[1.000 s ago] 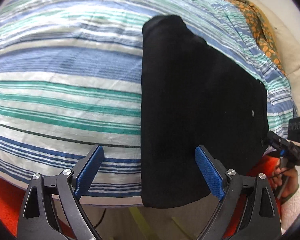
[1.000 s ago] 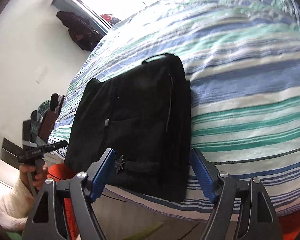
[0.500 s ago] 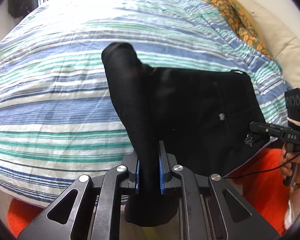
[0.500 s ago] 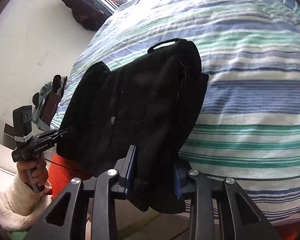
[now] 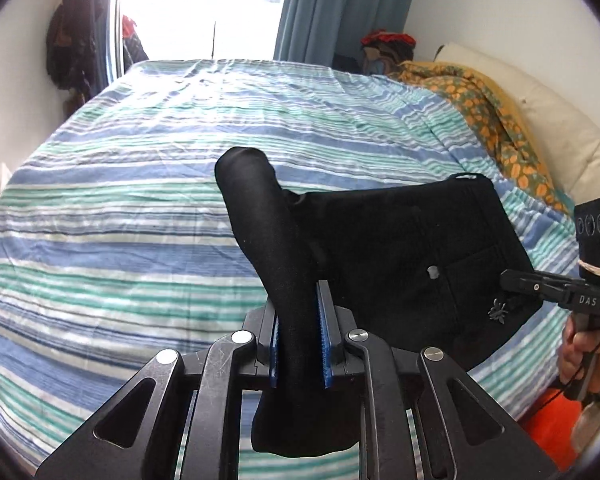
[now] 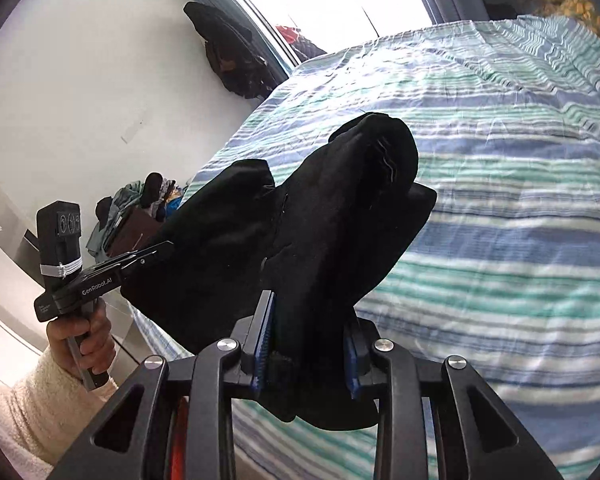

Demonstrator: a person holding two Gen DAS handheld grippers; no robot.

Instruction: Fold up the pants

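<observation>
The black pants (image 5: 400, 248) are folded into a thick bundle and hang lifted between both grippers above the near edge of the striped bed (image 5: 140, 208). My left gripper (image 5: 300, 336) is shut on one near corner of the pants; the cloth rises in a roll ahead of the jaws. My right gripper (image 6: 306, 356) is shut on the other near corner of the pants (image 6: 320, 232), by the waistband. The right gripper also shows at the right of the left wrist view (image 5: 556, 292), and the left gripper at the left of the right wrist view (image 6: 112, 272).
The bed's blue, green and white striped sheet (image 6: 520, 200) spreads ahead. An orange patterned blanket (image 5: 488, 108) and a cream pillow (image 5: 548, 120) lie at the far right. A window with blue curtains (image 5: 332, 8) is behind. Dark clothes hang on the left wall (image 6: 228, 56).
Both grippers shut on the near edge of the pants and lifted it off the bed. The views tilted up, so the bundle now hangs raised between them.
</observation>
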